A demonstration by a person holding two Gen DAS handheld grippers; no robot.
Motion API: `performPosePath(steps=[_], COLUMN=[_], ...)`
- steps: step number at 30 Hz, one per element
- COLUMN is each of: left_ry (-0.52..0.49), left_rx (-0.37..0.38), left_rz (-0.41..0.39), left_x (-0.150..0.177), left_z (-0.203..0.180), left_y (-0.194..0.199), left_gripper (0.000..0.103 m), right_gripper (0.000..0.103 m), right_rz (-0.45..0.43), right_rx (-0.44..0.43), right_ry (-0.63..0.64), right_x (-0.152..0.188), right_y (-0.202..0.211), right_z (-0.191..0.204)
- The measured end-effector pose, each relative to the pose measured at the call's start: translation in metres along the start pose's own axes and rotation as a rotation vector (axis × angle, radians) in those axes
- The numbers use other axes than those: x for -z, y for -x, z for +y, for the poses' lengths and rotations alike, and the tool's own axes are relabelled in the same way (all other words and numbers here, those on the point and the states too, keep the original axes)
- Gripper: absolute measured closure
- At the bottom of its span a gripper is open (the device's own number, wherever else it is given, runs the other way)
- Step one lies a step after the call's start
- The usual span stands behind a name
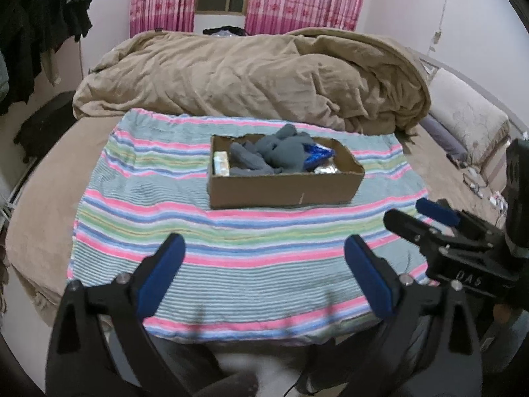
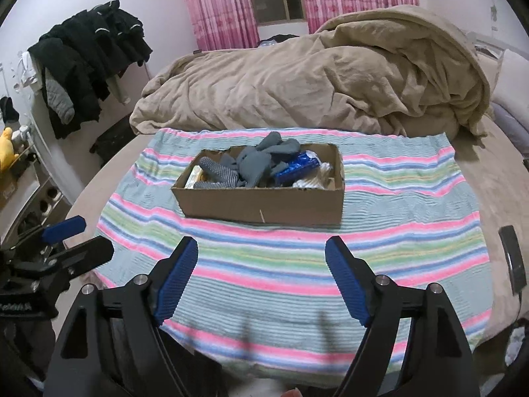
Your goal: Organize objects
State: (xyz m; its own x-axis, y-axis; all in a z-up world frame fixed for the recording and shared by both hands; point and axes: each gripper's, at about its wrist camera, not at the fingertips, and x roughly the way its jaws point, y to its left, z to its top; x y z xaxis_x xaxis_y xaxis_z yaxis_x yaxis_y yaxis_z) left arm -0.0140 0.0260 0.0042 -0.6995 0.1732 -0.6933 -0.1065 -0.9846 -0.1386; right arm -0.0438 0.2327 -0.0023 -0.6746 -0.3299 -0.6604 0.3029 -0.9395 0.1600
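— Hovering low over the striped towel [image 2: 297, 264] is the right claw [image 2: 261, 278], blue pads spread wide and gripping nothing.

— And the left claw [image 1: 264, 274] is doing the same, jaws parted, nothing between them. It is sitting just off the right claw's left side, and it is showing there in the right view too.

— Where is the box [image 2: 264, 201] sitting?

— Straight ahead of both claws, well apart from the fingertips, resting on the towel's far half. From the left claw it is lying ahead and slightly to the right.

— What is lying in it?

— Grey gloves [image 2: 261, 162] are piling up in the middle, spilling above the rim. A blue packet [image 2: 294, 167] is poking out to their right, something white beyond that, and a pale pack [image 1: 221, 162] is standing against the left end wall.

— Past the box?

— A tan duvet [image 1: 251, 72] is bunching up behind it, with pink curtains [image 2: 218, 6] hanging further back.
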Motion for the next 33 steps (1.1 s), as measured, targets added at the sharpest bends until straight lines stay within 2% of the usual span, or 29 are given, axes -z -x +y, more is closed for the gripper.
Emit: performPosePath(steps=[10,17,25,33], left_ry=[-0.010,0.009,-0.033,-0.025], left_rx=[-0.047,-0.032,-0.051,-0.044], left_rz=[-0.015,-0.022,-0.045,-0.048], left_x=[0.011,0.014,0.016,0.014], left_z=[-0.002,0.002,-0.004,0.003], left_y=[0.018,0.026,0.029,0.027], left_gripper=[0.005,0.005,0.005,0.005], right_gripper=[0.021,0.021,0.021,0.021], right_rz=[-0.010,-0.017,-0.017,-0.018], right_rx=[0.002,0.000,0.001,0.005], right_ry=[-0.017,-0.017,-0.015,-0.010], right_x=[0.012,0.015,0.015,0.015], right_y=[0.014,0.021,0.022,0.024], right_z=[-0.001,0.003,0.004,0.008])
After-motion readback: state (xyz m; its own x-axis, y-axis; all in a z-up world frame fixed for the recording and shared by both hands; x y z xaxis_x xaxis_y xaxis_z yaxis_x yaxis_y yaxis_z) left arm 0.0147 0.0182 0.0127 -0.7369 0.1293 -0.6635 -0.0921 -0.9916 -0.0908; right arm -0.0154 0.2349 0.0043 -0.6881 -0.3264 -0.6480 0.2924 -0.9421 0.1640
